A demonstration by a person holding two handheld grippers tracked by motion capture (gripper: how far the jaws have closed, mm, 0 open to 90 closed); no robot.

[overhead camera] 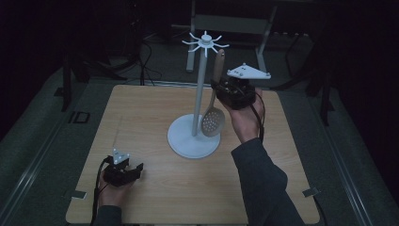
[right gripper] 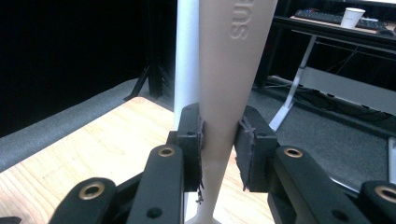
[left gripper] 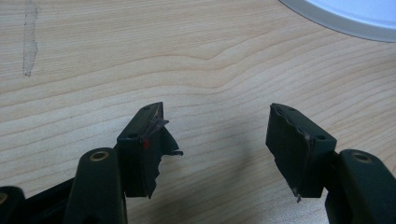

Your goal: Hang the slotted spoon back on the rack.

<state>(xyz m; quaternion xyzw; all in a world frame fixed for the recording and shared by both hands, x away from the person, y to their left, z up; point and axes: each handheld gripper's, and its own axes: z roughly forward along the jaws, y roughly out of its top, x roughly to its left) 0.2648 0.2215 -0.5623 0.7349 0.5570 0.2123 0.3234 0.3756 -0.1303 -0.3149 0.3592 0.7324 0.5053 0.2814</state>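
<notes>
- Setting: a pale wooden table (overhead camera: 155, 188) in a dark room; the surroundings beyond its edges are hard to make out, apart from a grey desk frame (overhead camera: 230, 23) behind the table and, in the right gripper view, a paper cup (right gripper: 351, 17) on a far desk.
- Slotted spoon (overhead camera: 213, 110): hangs upright, bowl down and handle up, clamped at mid-handle by the right gripper (overhead camera: 225, 92). In the right gripper view the handle (right gripper: 229, 70) passes between both pads, which press on it from either side; the raised lettering on it is cut off at the top edge, and the bowl lies below the frame.
- White rack (overhead camera: 200, 89): its pole stands just behind the spoon as seen from the right gripper, partly hidden by the handle. The spoon's bowl hangs over the round base (overhead camera: 183, 139); the hooked crown sits above the handle's tip.
- Left gripper (overhead camera: 134, 170): rests low near the table's front left corner, well apart from the rack, jaws spread with nothing between them. Its own view shows bare wood and a sliver of the base (left gripper: 355, 18) cut off at the upper right.
</notes>
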